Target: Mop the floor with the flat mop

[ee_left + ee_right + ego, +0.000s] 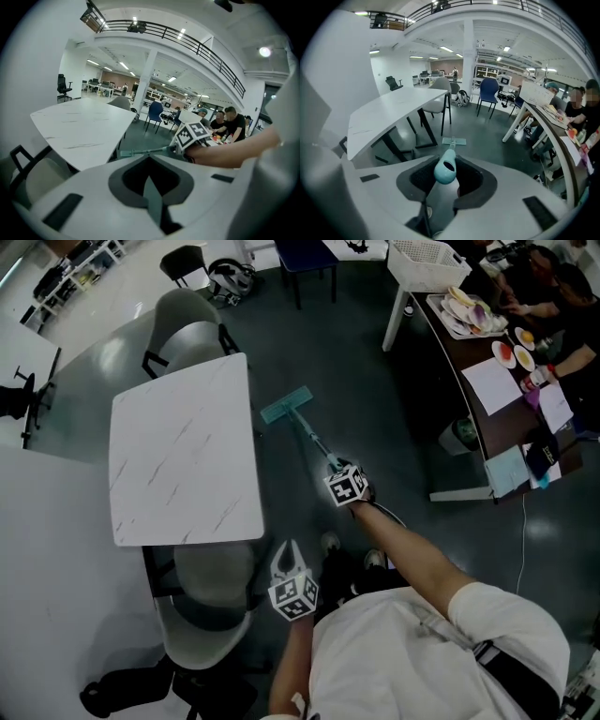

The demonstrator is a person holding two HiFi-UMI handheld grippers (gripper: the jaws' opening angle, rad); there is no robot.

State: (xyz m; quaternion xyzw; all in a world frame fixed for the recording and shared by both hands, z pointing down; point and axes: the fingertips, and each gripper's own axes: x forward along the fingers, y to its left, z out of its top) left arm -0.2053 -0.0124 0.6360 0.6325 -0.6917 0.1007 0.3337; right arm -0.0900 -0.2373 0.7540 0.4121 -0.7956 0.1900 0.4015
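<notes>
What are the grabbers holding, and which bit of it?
The right gripper is shut on the flat mop, gripping the top end of its handle. The left gripper is shut and holds nothing.

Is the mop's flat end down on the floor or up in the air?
Down. The mop head lies flat on the floor, its pole gripped by the right claw.

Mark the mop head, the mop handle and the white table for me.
mop head (285,406), head view, middle of the teal pad.
mop handle (443,175), right gripper view, rounded teal grip end.
white table (183,451), head view, bare centre of the top.
</notes>
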